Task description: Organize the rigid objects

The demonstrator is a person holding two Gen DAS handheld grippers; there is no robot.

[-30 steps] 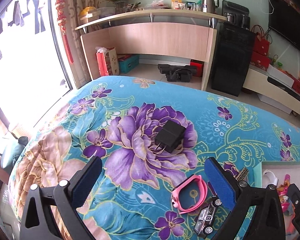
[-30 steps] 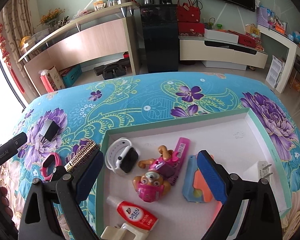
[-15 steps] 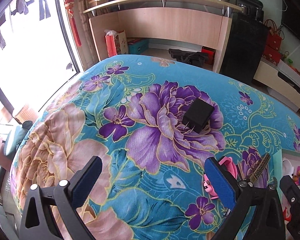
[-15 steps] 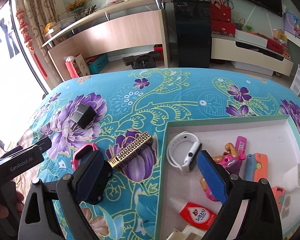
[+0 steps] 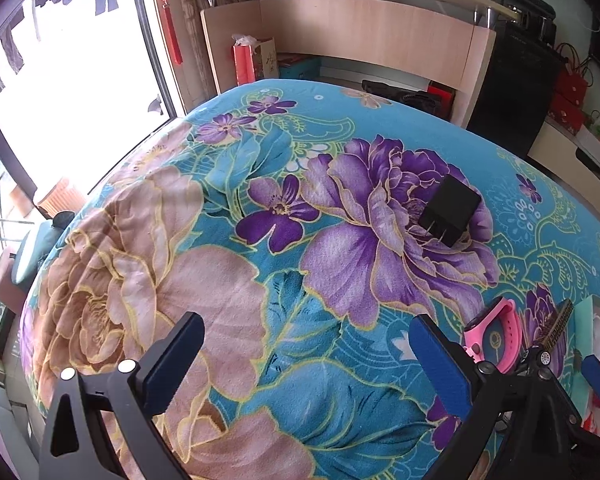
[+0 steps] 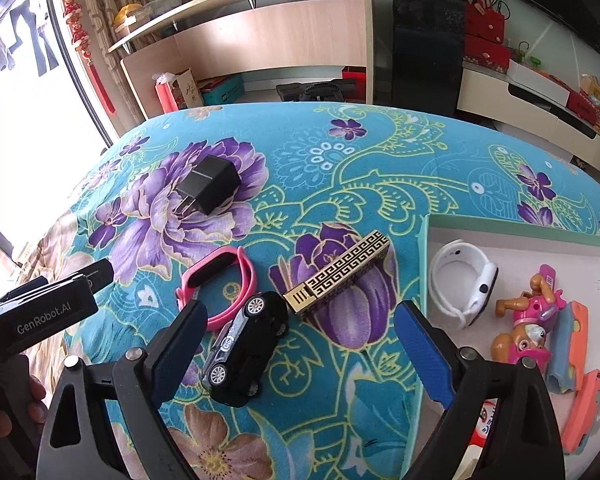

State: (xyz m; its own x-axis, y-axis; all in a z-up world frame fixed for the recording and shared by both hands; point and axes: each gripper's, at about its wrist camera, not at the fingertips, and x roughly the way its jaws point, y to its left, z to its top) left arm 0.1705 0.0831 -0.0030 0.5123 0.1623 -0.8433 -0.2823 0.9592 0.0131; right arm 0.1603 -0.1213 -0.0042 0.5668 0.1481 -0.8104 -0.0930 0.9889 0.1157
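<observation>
On the floral cloth lie a black toy car (image 6: 246, 346), a pink watch band (image 6: 224, 280), a gold-and-black patterned bar (image 6: 338, 272) and a black plug adapter (image 6: 208, 186). My right gripper (image 6: 300, 340) is open and empty, just above the car and the bar. A white tray (image 6: 516, 236) at the right holds a white watch (image 6: 466, 280), a pink puppy toy (image 6: 530, 320) and other items. My left gripper (image 5: 306, 354) is open and empty over bare cloth; the adapter (image 5: 450, 210) and the pink band (image 5: 494, 334) lie to its right.
The left gripper's body (image 6: 40, 312) sits at the left of the right wrist view. The table edge drops to a window at the left. A wooden counter (image 6: 260, 40), a black cabinet (image 6: 428, 44) and a low TV bench (image 6: 532, 112) stand behind.
My right gripper has swung left, from over the tray to over the car and the bar. My left gripper has moved left, away from the pink band and car, over bare cloth.
</observation>
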